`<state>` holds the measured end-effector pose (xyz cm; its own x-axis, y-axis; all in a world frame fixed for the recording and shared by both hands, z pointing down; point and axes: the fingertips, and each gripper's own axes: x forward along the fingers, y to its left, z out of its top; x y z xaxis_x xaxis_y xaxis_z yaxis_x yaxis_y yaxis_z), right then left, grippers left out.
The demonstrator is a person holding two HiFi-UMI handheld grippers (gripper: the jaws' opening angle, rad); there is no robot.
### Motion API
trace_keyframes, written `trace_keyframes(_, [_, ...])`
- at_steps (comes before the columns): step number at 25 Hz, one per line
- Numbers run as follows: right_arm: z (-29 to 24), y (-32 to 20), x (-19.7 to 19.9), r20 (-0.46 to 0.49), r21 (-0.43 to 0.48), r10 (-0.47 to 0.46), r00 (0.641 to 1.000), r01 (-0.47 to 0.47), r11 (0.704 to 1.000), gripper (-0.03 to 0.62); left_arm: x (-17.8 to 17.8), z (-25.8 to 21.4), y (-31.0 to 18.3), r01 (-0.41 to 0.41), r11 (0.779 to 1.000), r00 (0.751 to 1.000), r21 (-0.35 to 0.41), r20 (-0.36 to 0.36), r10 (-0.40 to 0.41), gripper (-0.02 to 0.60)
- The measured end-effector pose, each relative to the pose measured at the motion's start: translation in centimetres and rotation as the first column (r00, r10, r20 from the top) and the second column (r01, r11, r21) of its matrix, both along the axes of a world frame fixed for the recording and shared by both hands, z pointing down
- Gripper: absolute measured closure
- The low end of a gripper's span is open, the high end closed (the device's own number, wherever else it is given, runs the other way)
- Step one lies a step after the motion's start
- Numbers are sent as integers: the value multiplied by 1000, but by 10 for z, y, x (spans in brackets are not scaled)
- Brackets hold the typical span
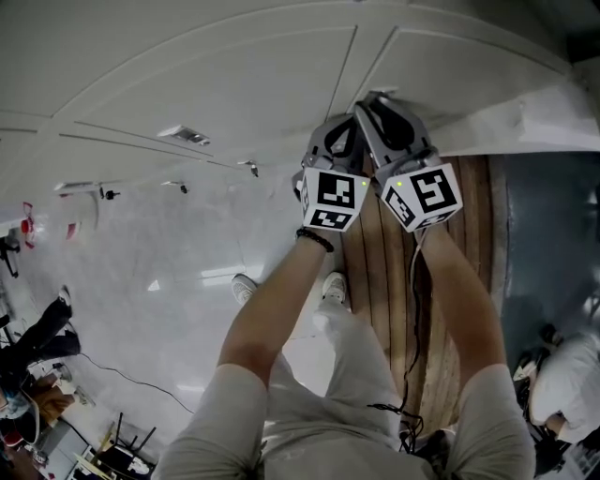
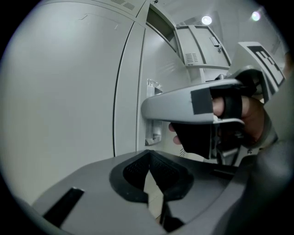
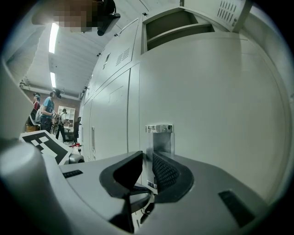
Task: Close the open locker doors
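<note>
left gripper (image 2: 149,176): jaws pinched fully together, nothing in them.
right gripper (image 3: 147,159): jaws part way open. the metal handle (image 3: 159,130) of the shut lower door (image 3: 220,101) shows in the gap at 12 o'clock, but i can't tell if the pads touch it.
open locker door (image 3: 232,11): swung out at 1 o'clock above the right gripper, next to its open compartment (image 3: 177,23).
spacing: the two tools sit side by side near the lockers (image 1: 234,84), at 12 o'clock in the head view.
</note>
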<state>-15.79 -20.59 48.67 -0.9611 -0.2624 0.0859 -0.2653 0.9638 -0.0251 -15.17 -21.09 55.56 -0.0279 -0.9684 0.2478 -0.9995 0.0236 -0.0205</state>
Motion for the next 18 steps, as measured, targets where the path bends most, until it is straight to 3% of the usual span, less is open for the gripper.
trace_keyframes(4, [1, -5, 6, 6, -22, 54, 999, -54, 998, 537, 0, 6, -2, -18, 999, 1000, -27, 6, 18, 578])
trace_keyframes(6, [3, -5, 15, 10, -41, 85, 996, -85, 996, 585, 1, 8, -2, -29, 999, 999, -31, 24, 29, 578])
trace_keyframes(9, [6, 1, 36, 13, -63, 115, 993, -114, 991, 585, 1, 9, -2, -41, 998, 998, -41, 48, 43, 578])
trace_keyframes(14, [-18, 16, 99, 20, -112, 188, 982, -185, 976, 585, 5, -12, 18, -90, 994, 994, -61, 55, 94, 577])
trace_keyframes(18, [-67, 31, 160, 21, -143, 259, 966, -253, 957, 585, 29, -71, 45, -146, 988, 989, -47, 33, 147, 577])
